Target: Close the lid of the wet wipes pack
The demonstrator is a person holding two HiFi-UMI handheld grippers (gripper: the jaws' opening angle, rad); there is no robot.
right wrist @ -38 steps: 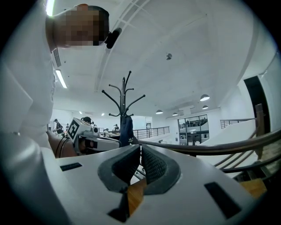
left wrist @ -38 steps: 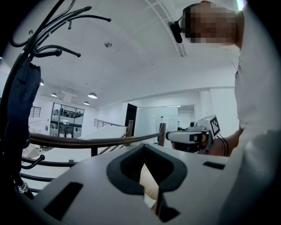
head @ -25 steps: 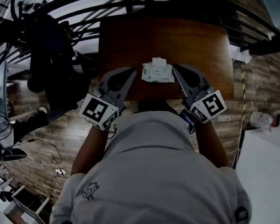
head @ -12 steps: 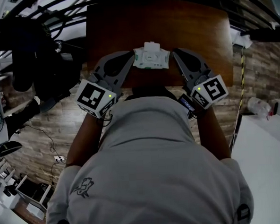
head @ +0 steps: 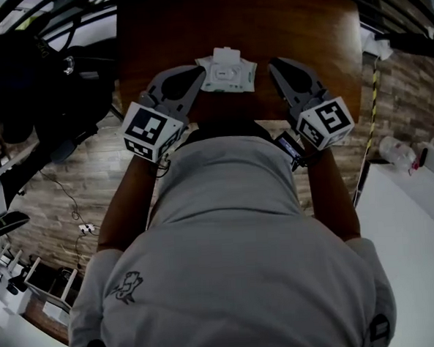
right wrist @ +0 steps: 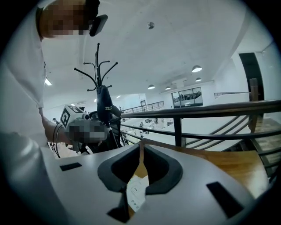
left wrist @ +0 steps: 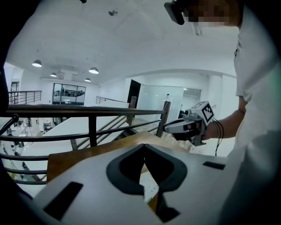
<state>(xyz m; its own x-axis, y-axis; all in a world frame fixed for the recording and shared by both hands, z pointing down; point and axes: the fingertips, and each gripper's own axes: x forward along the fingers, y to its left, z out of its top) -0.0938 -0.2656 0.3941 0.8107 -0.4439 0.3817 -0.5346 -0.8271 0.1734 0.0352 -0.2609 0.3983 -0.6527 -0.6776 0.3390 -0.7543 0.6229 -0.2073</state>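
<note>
Both grippers sit higher in the frame than a second ago, tighter around the wipes.

Head view: the wet wipes pack point(head: 228, 73) lies upper centre on the brown table point(head: 230, 25), lid point(head: 227, 56) flipped toward the top edge, with the left gripper point(head: 198, 73) and right gripper point(head: 275, 64) just beside it. Left gripper view: jaws pinched together, empty, pack below them. Right gripper view: same deal, tips meeting on nothing, white pack corner low centre.

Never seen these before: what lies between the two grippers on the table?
The wet wipes pack, lying on the wooden table; the head view shows it.
</note>
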